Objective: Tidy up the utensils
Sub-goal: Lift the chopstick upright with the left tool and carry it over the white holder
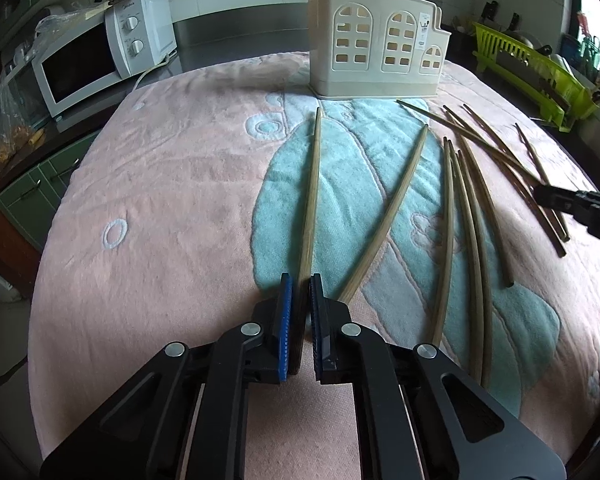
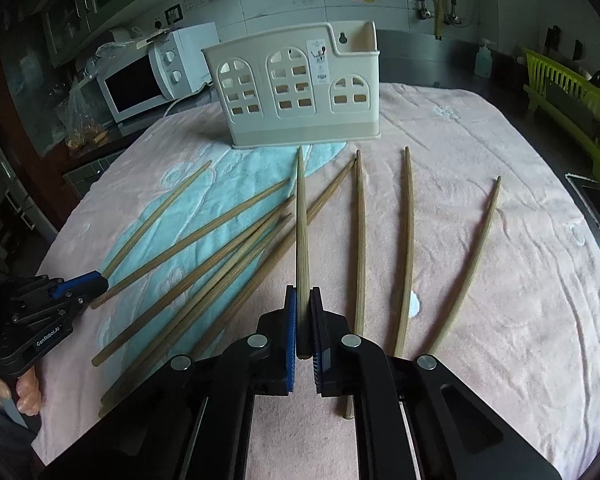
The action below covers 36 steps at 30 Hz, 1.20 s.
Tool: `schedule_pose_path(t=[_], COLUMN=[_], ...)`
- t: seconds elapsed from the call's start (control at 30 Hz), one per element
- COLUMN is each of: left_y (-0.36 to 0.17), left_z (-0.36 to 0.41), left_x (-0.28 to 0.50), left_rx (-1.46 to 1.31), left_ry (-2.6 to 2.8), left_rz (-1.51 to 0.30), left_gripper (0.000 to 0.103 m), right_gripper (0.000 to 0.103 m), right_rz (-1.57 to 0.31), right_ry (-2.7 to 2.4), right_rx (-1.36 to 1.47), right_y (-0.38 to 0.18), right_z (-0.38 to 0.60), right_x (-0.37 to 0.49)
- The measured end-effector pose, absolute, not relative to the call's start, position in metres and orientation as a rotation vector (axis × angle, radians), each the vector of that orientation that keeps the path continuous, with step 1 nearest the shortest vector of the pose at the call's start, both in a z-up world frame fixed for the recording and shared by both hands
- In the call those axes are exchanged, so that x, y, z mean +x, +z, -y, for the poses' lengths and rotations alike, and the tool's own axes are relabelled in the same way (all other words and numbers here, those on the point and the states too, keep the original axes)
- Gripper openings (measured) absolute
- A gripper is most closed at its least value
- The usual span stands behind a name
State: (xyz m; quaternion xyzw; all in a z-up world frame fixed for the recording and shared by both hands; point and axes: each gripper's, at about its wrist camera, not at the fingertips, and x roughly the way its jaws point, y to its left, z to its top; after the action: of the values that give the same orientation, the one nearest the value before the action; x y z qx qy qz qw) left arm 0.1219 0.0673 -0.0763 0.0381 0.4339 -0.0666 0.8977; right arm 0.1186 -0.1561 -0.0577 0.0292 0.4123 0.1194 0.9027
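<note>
Several wooden chopsticks lie fanned out on a pink and teal towel. My left gripper is shut on the thick end of one chopstick, whose tip points toward the cream utensil holder. In the right wrist view, my right gripper is shut on another chopstick, which is aimed at the holder. That chopstick crosses over others lying on the towel. The left gripper shows at the left edge there. The right gripper shows at the right edge of the left wrist view.
Loose chopsticks lie to the right of my right gripper, and more lie between the two grippers. A white microwave stands at the back left. A green dish rack stands at the back right. A hand grips the left tool.
</note>
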Motion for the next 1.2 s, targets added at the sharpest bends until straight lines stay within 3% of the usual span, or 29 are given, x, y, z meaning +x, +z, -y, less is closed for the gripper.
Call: schedule_pose_path(t=[0.6, 1.2], left_y=[-0.074, -0.005], left_z=[-0.069, -0.07], left_x=[0.127, 0.114], left_rx=[0.052, -0.069], left_ry=[-0.141, -0.163], left_rz=[-0.944, -0.695], left_gripper=[0.007, 0.005], right_gripper=[0.006, 0.006], right_rz=[-0.705, -0.617], right_ry=[0.263, 0.321], right_rx=[0.006, -0.071], right_y=[-0.001, 0.042], right_z=[0.166, 0.165], right_x=[0.107, 0.115])
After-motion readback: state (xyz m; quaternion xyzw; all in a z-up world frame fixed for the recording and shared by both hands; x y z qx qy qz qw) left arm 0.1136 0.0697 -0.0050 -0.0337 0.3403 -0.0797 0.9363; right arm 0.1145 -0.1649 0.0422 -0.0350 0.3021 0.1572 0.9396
